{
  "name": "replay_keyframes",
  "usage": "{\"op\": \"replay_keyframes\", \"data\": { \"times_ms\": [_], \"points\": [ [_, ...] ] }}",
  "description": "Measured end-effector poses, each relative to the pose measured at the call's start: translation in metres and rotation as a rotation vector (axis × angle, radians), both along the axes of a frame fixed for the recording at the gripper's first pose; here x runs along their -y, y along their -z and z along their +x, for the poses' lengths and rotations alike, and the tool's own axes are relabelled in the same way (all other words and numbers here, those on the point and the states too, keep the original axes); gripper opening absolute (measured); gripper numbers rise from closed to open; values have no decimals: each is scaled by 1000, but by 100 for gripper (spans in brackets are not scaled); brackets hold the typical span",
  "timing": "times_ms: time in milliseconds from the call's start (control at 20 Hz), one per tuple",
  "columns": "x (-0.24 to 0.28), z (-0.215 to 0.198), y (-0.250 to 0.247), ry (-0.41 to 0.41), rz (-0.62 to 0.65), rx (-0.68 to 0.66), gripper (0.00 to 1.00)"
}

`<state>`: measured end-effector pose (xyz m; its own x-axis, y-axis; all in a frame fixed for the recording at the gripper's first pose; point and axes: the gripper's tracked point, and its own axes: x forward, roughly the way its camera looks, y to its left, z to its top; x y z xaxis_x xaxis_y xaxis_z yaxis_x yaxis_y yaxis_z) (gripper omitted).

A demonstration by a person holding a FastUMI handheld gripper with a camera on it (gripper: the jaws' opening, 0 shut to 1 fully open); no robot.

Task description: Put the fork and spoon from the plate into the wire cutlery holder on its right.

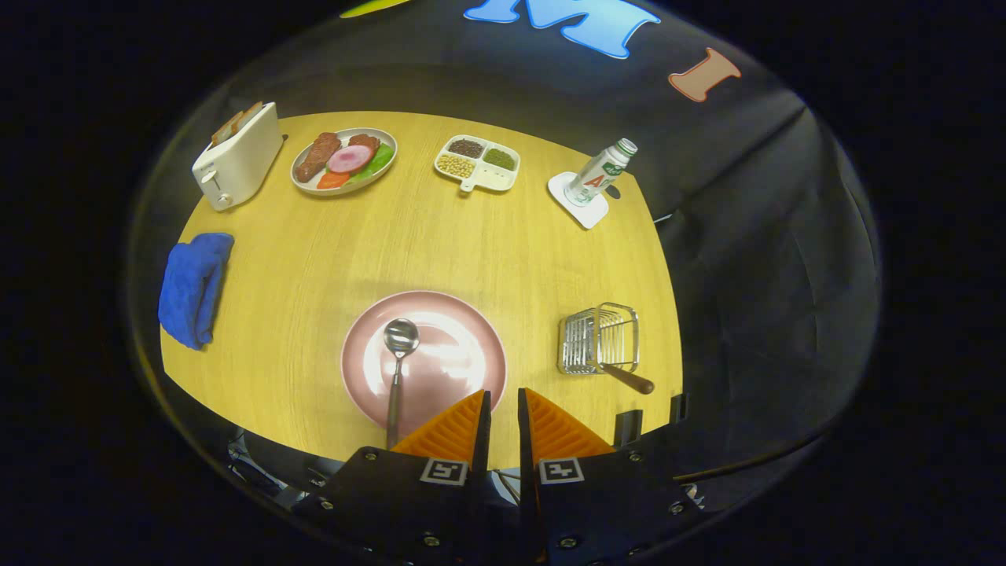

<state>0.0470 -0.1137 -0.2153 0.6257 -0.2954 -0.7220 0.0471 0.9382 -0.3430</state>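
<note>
The tongs (503,397) are hanging low over the near edge of the table (487,236), their two orange fingers (452,428) nearly pressed together with only a thin slit between them and nothing in their grip. Just ahead of the tips and a little to the left, the pink plate (464,377) is lying flat. The spoon (398,369) is resting on the plate's left half, bowl pointing away, its handle running back over the near rim beside the left finger. To the right of the plate, well apart from the tongs, the wire cutlery holder (599,338) is standing, with a brown handle (629,380) sticking out of it toward the near side. Farther off are sitting a blue cloth (192,287), a toaster (238,156), a food plate (344,160), a divided dish (478,163) and a bottle (601,171) on a coaster (580,208).
</note>
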Motion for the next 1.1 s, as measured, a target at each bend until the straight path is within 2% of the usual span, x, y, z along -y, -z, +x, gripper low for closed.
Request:
{"op": "replay_keyframes", "data": {
  "times_ms": [350, 1100],
  "points": [
    [-36, -1, 43, -41, 47, -76, 19],
    [-67, 7, 133, 0, 255, -197, 19]
  ]
}}
